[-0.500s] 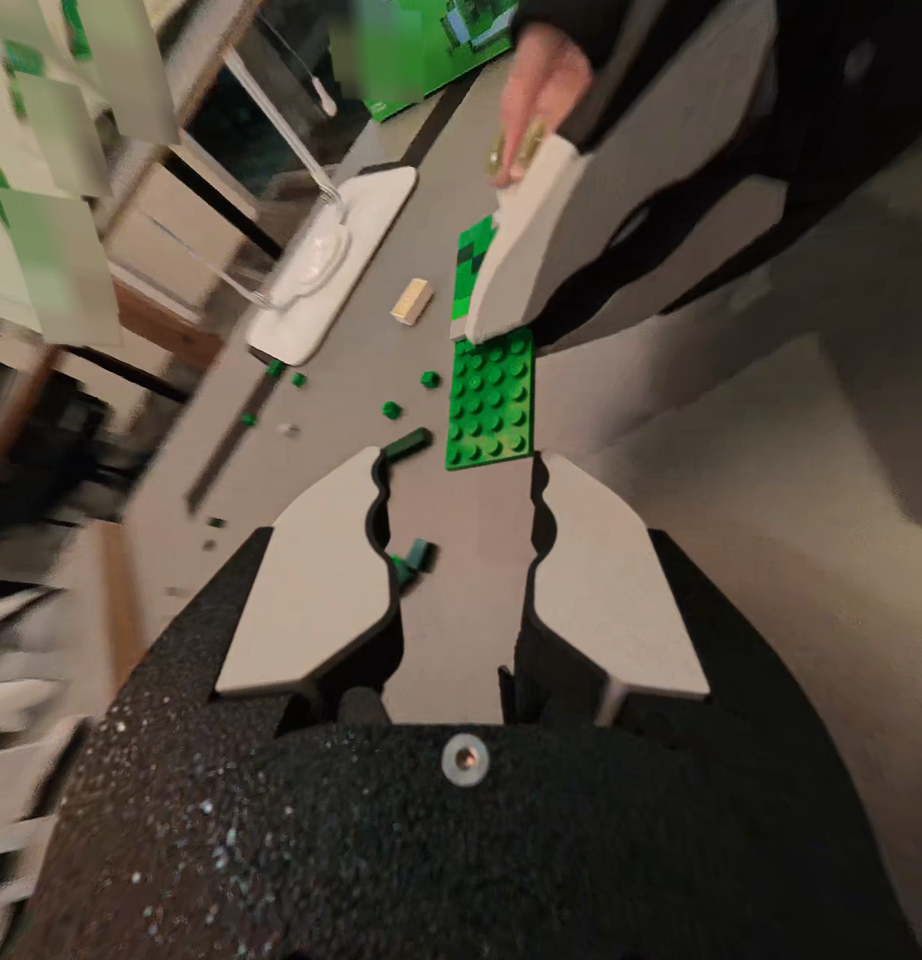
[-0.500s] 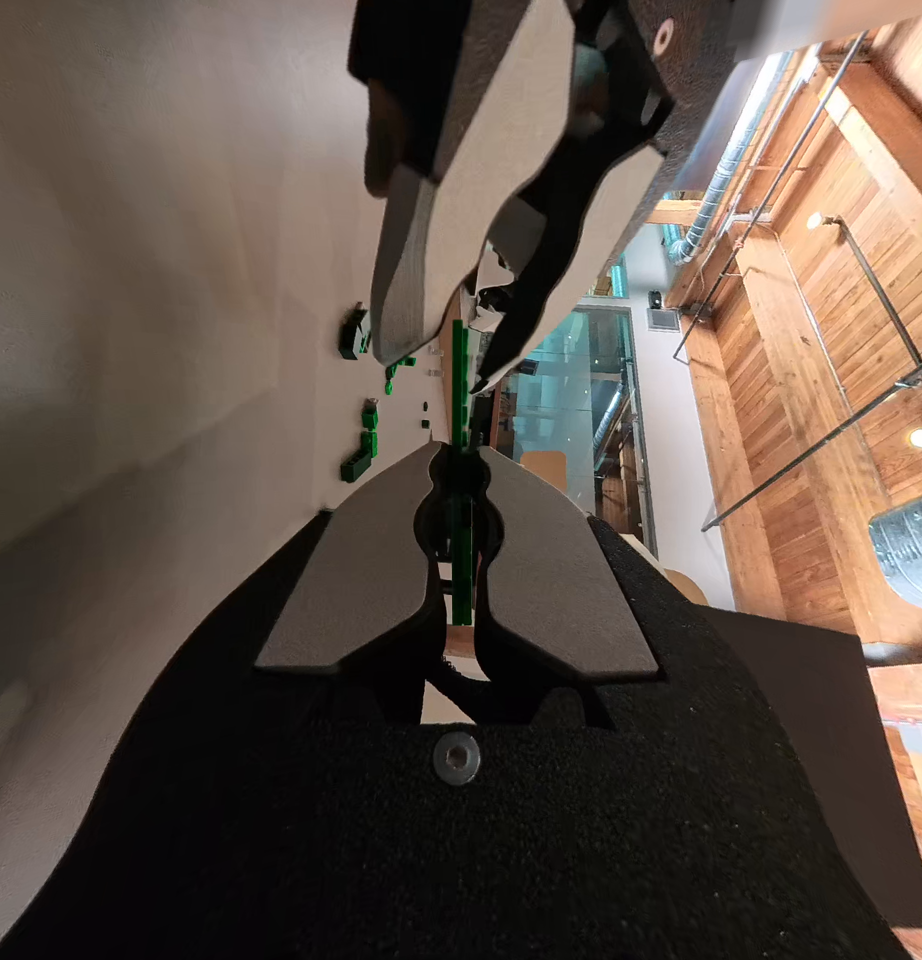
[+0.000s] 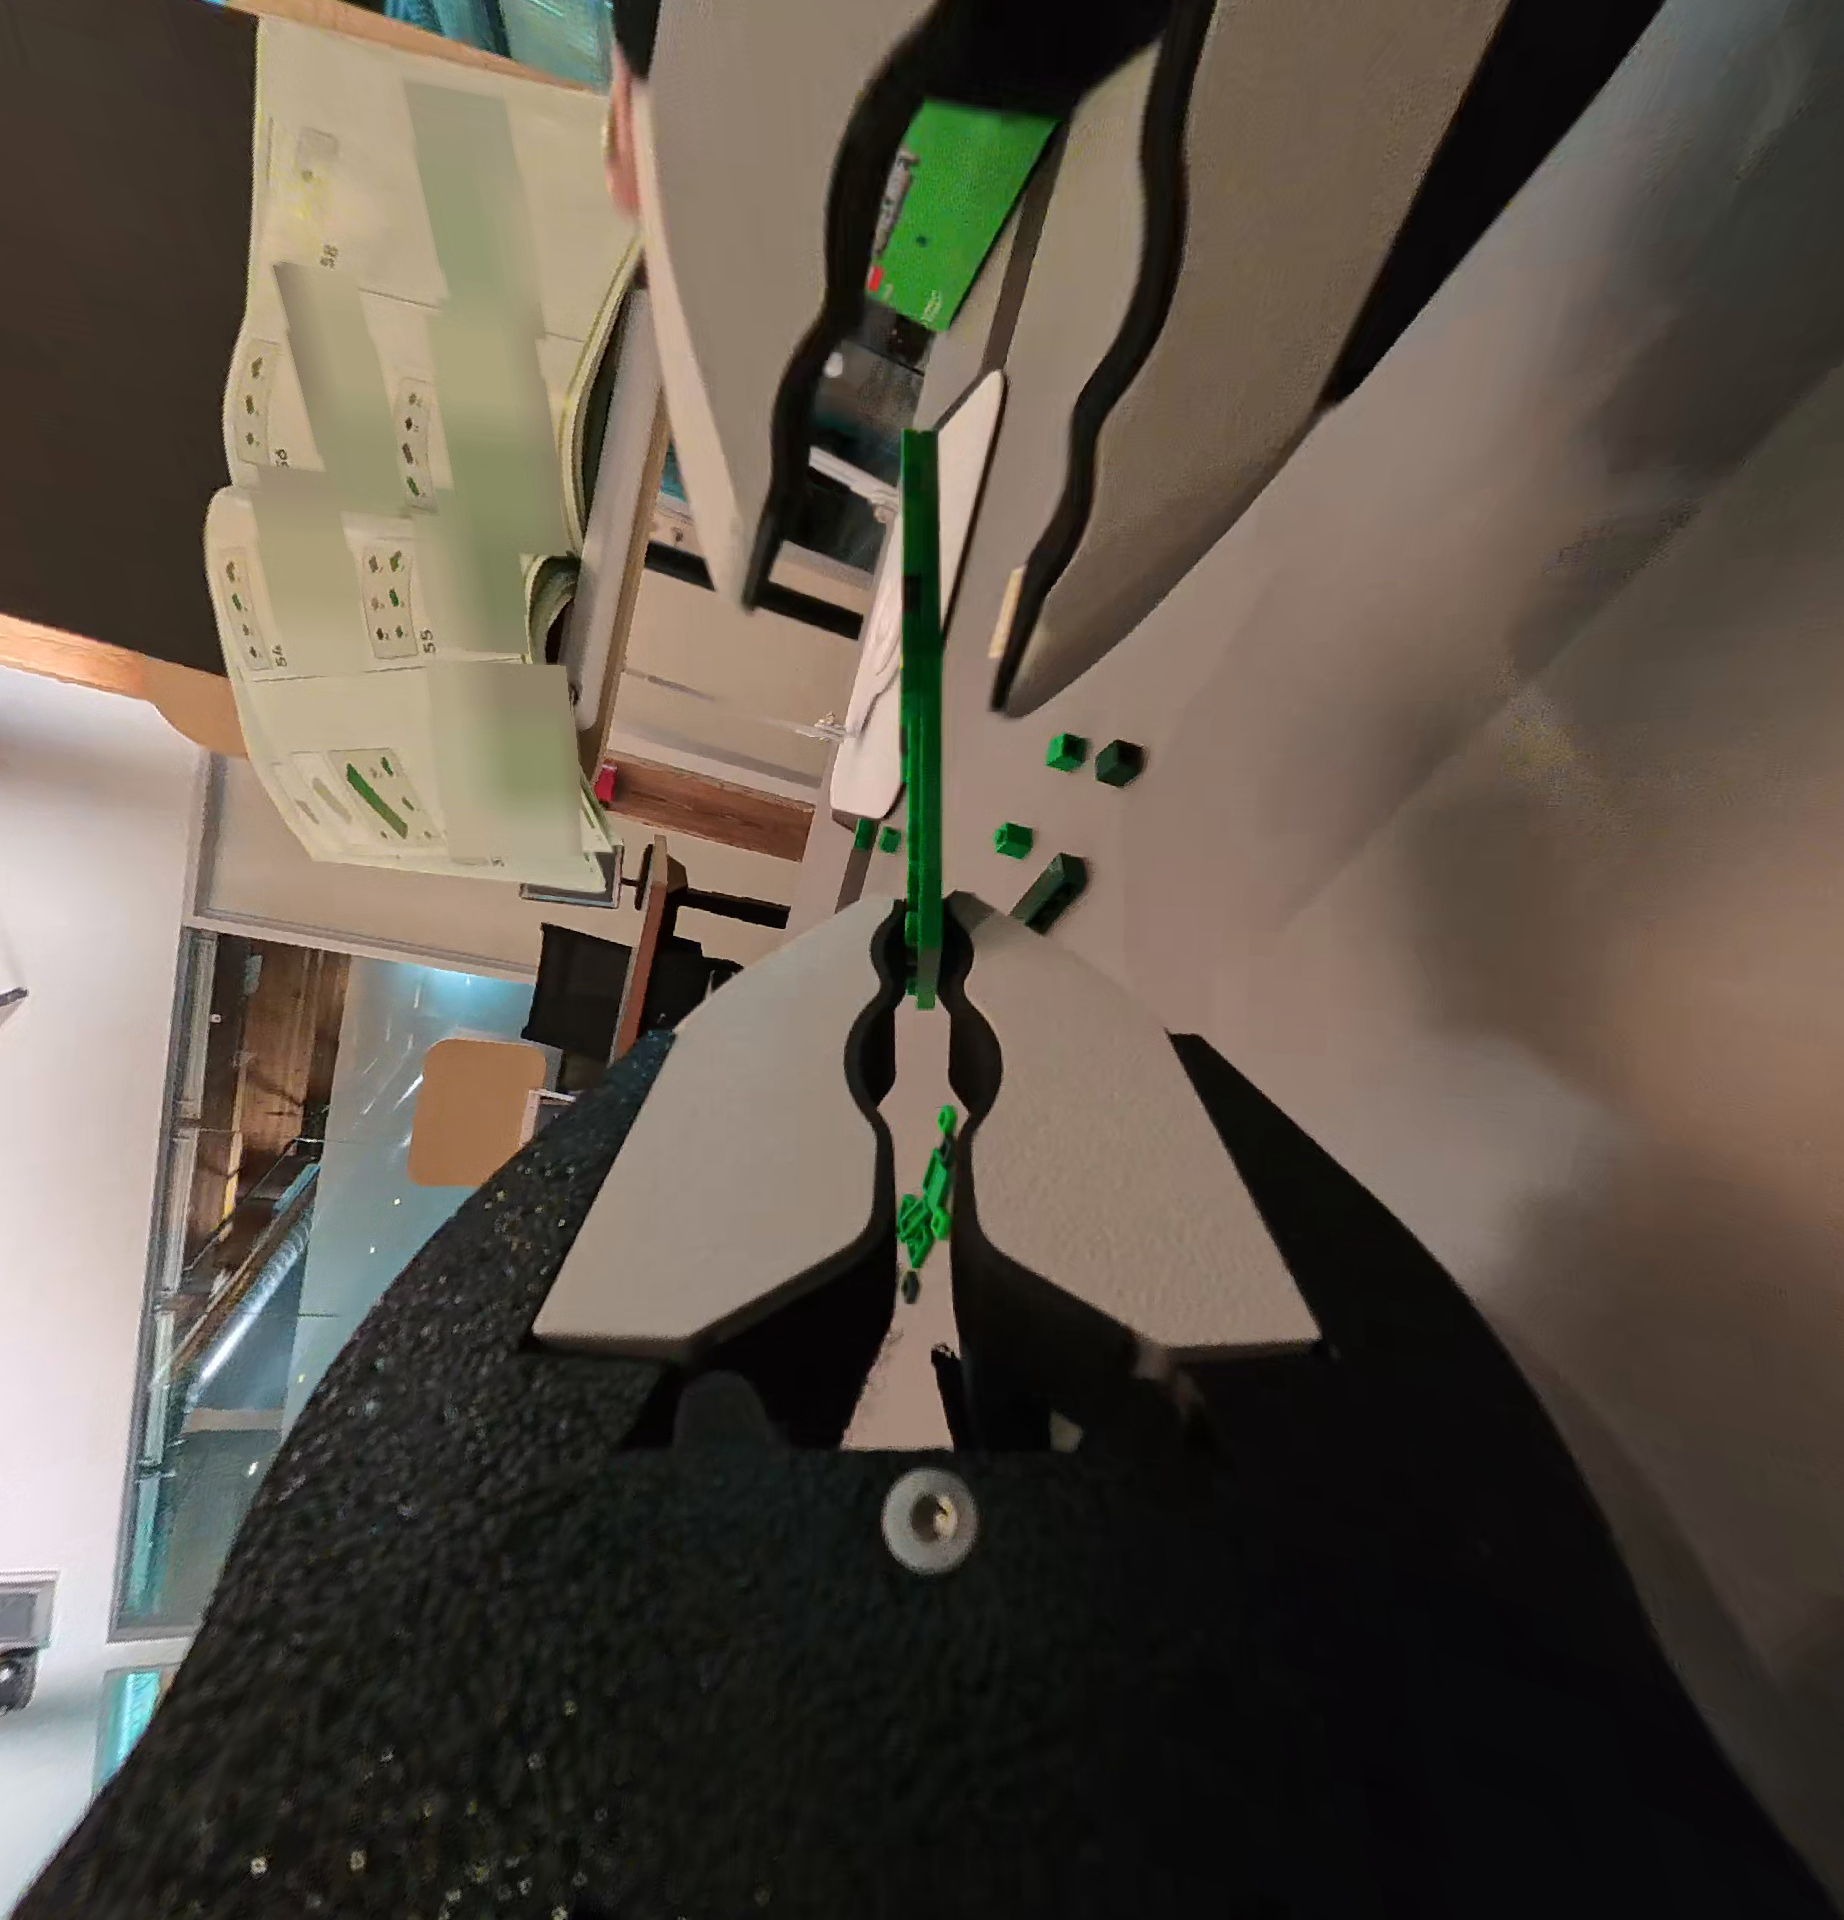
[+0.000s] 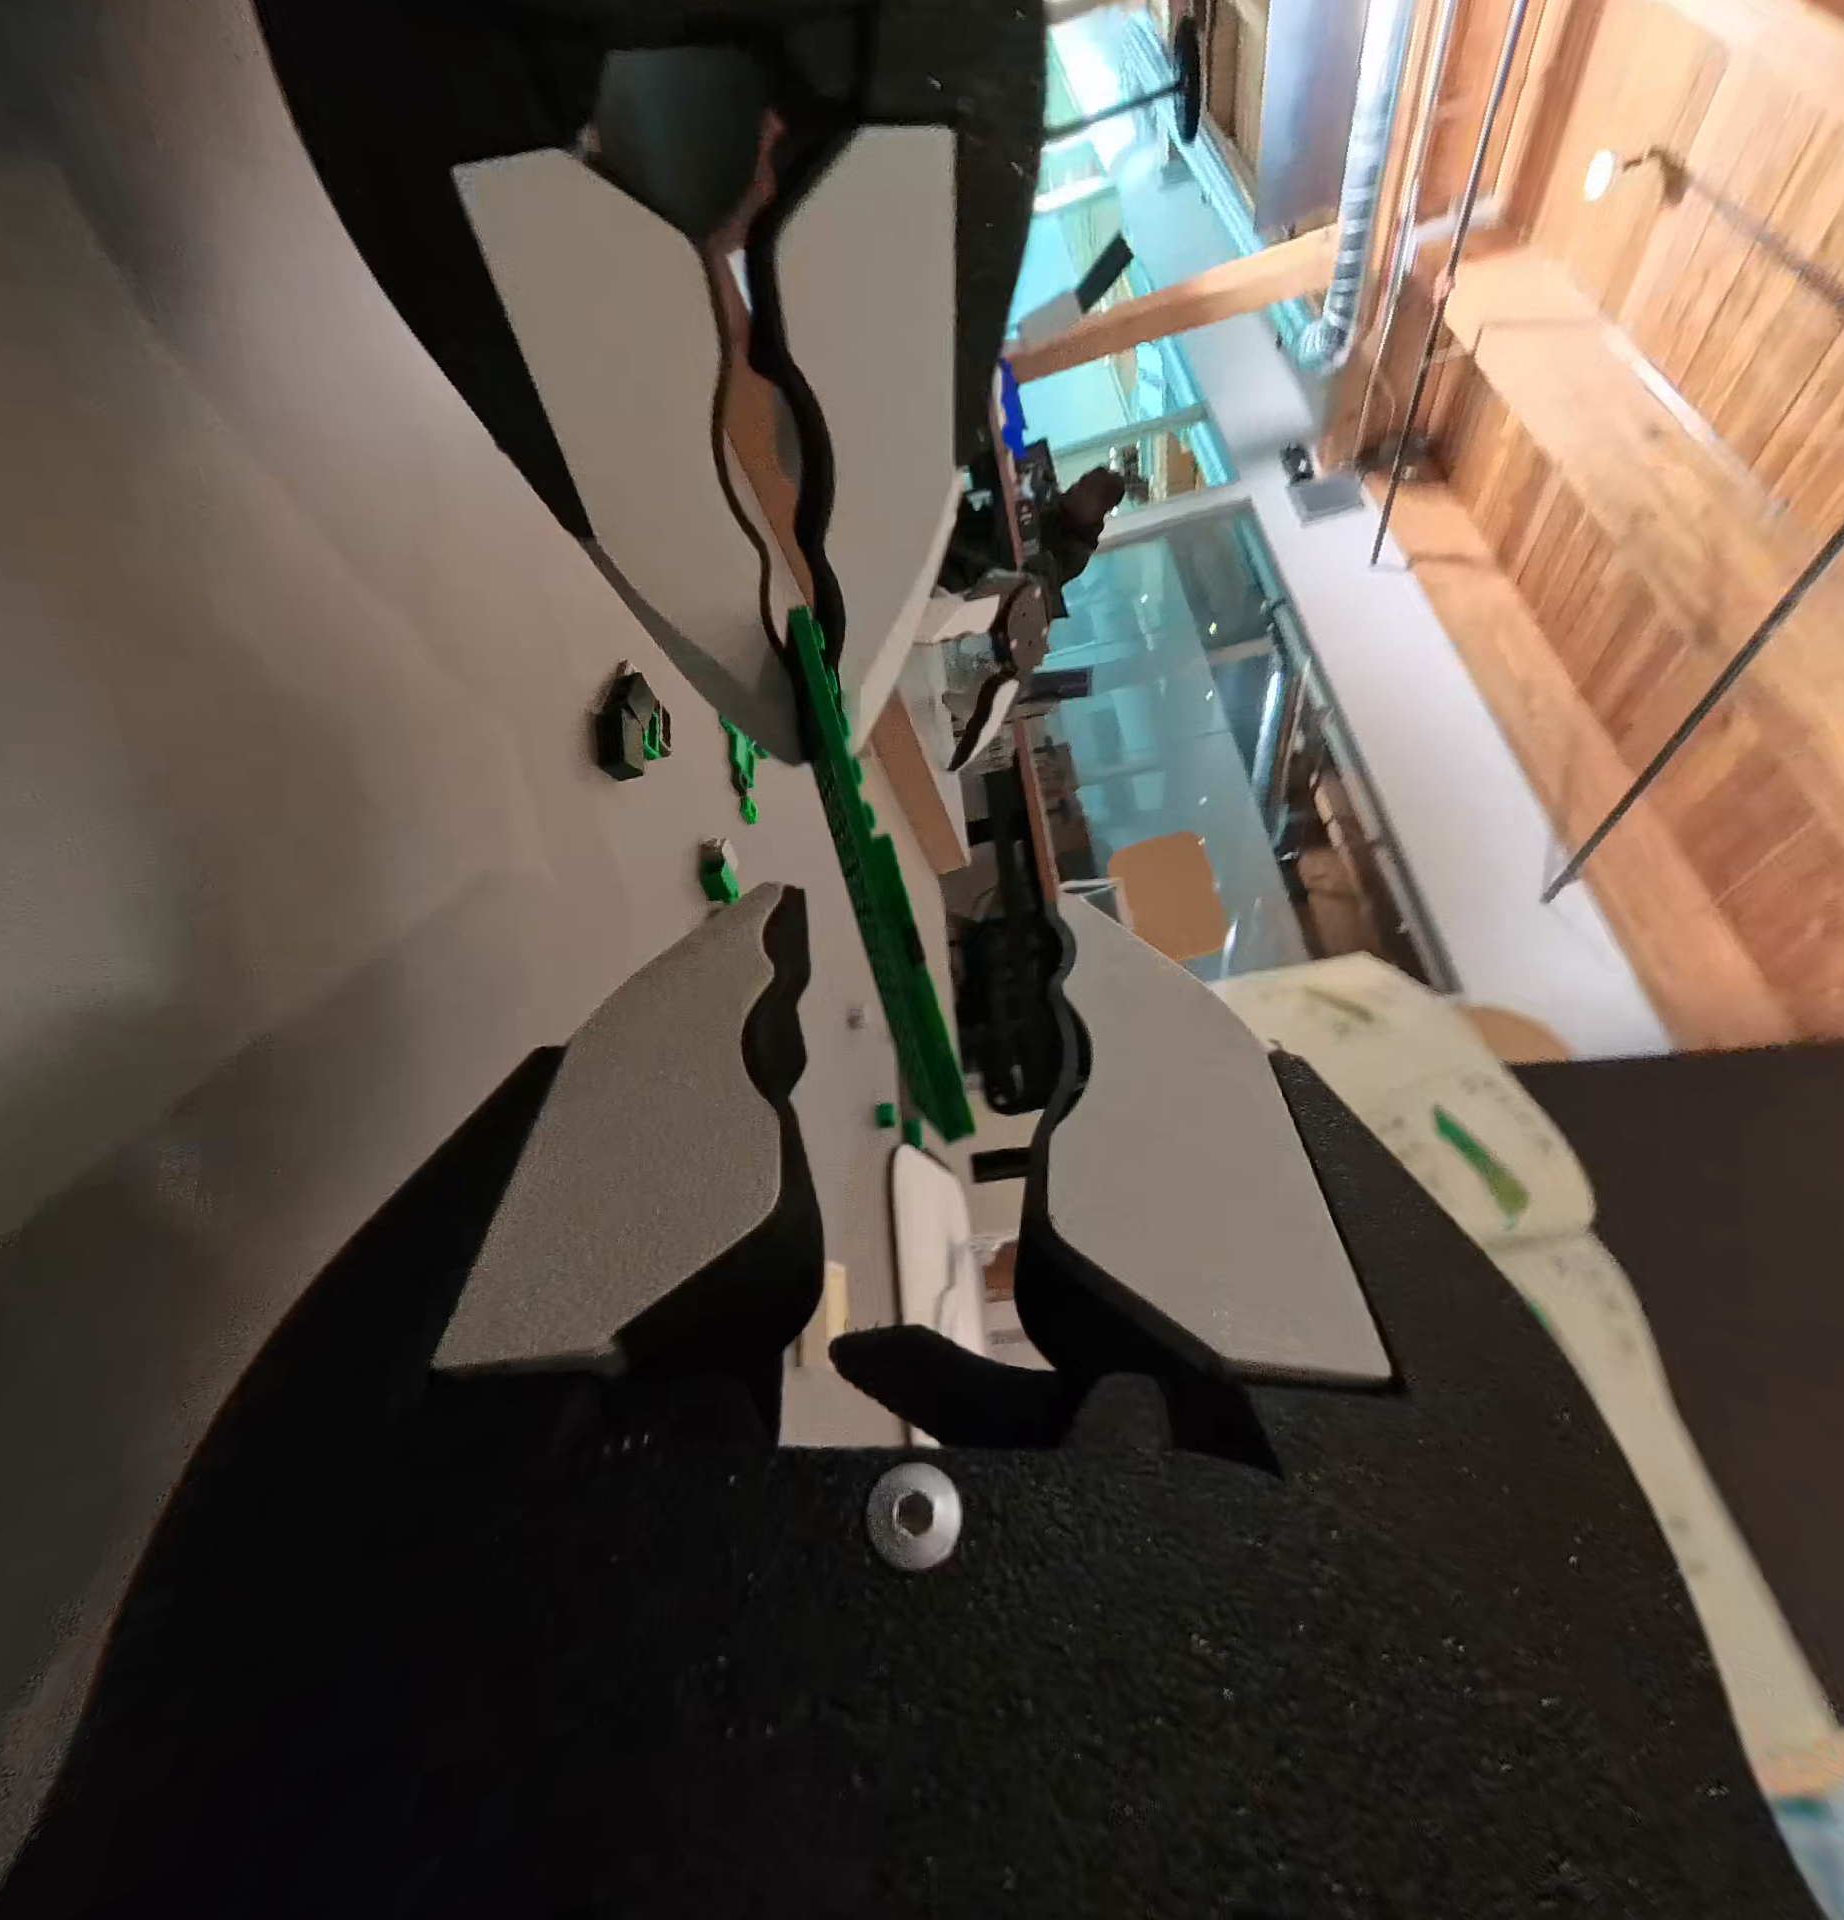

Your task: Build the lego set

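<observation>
- Your left gripper (image 3: 928, 920) is clamped at its fingertips on one end of the green plate (image 3: 923, 665), seen edge-on.
- Your right gripper (image 4: 923, 914) is spread wide, gripping nothing; the plate's free end (image 4: 939, 1101) sits between its fingers, touching neither.
- Plate is lifted off the grey table (image 3: 1365, 727) and stands on edge relative to it.
- Loose green bricks (image 3: 1089, 758) lie on the table just beside the plate.
- Open instruction booklet (image 3: 409, 499) stands well apart, past the table edge.
</observation>
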{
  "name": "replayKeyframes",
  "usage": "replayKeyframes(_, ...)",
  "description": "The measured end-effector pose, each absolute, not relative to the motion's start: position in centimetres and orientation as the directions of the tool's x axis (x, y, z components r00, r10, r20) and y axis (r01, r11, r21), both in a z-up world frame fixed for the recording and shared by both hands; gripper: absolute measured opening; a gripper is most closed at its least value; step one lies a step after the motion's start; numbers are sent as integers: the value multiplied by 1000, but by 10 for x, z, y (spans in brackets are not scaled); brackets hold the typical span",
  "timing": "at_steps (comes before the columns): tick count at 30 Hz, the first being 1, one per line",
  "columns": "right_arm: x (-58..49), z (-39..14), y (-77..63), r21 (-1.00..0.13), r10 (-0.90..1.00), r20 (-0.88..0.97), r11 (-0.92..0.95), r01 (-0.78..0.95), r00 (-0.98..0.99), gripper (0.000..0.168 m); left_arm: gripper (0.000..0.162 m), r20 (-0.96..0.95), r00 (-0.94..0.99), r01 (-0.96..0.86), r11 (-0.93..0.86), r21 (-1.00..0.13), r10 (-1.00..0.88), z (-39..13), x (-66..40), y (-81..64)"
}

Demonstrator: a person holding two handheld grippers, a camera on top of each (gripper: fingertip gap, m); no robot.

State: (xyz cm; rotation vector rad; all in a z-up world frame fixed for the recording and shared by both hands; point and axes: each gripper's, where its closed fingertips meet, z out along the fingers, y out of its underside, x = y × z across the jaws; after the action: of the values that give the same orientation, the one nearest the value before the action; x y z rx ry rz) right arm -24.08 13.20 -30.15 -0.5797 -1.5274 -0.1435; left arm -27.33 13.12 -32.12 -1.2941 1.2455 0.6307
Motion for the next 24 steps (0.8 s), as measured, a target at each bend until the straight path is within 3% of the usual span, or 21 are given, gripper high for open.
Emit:
replayKeyframes(4,-222,-299,143,-398,353,917,808,433,185,42,4,-933,262,-908,265,-325,-246,-319,-279,141)
replayKeyframes(8,-205,-291,160,-537,429,841,737,411,329,31,4,-939,234,-904,298,-306,-253,-326,-275,158)
replayKeyframes(14,-174,-279,198,-769,551,624,561,307,555,25,4,-946,157,-908,335,-250,-282,-336,-272,176)
replayKeyframes(20,-165,-284,216,-842,595,526,465,275,608,20,4,-930,147,-878,389,-280,-337,-335,-278,159)
replayKeyframes(24,-163,-285,218,-849,600,516,453,272,612,5,4,-933,103,-874,417,-251,-346,-342,-270,155)
